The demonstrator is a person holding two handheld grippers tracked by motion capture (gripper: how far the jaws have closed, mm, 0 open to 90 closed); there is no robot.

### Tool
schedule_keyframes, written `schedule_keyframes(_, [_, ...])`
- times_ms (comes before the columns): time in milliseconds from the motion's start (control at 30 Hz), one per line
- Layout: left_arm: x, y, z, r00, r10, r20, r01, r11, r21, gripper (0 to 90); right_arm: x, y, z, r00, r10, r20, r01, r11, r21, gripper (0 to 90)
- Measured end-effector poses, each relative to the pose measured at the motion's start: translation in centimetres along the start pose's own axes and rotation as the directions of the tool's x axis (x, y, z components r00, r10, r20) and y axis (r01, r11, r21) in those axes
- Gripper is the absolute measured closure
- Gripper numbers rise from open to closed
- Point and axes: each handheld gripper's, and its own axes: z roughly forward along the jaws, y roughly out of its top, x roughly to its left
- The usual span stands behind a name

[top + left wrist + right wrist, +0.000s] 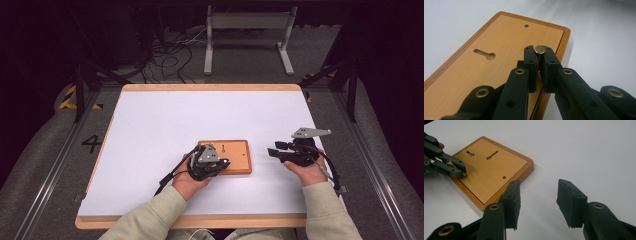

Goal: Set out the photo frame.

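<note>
Both grippers point inward: left gripper [539,62] clamps a metal pin [539,50]; right gripper [537,202] hovers apart.

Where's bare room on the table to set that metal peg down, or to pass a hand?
The white table is bare from the wooden board to the far edge and along the left side. A narrower free strip lies between the board and the right gripper. It is crowded at the board's near-left corner, where the left gripper pinches the metal peg.

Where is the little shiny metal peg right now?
In the left gripper view, the metal peg stands pinched in the left claw, over the wooden board, near its edge.
</note>
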Motion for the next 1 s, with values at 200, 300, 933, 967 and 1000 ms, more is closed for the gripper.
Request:
schedule_keyframes(200, [-0.4, -0.1, 0.0, 0.9975, 0.066, -0.024, -0.066, 0.9978, 0.004, 83.7, 0.1, -0.1, 0.2, 1.0000, -0.007, 0.000, 0.007, 1.000, 0.011, 54.3])
schedule_keyframes(300, [-1.0, -0.1, -0.1, 0.9891, 0.137, -0.054, -0.137, 0.9906, 0.005, 83.6, 0.2, 0.0, 0.3, 0.9999, -0.011, 0.000, 0.011, 1.000, 0.014, 54.3])
schedule_keyframes(933, [-4.0, -1.0, -0.4, 0.8827, 0.422, -0.207, -0.424, 0.9048, 0.037, 83.5, 1.0, 1.2, 0.3, 0.9992, -0.013, -0.037, 0.013, 1.000, -0.002, 46.4])
schedule_keyframes(967, [-4.1, -1.0, -0.4, 0.8796, 0.429, -0.205, -0.431, 0.9015, 0.037, 83.5, 1.1, 1.3, 0.3, 0.9990, -0.013, -0.043, 0.013, 1.000, -0.003, 45.7])
schedule_keyframes(1000, [-4.1, -1.1, -0.4, 0.8777, 0.429, -0.213, -0.432, 0.9011, 0.037, 83.5, 1.2, 1.4, 0.3, 0.9987, -0.006, -0.050, 0.006, 1.000, -0.008, 44.6])
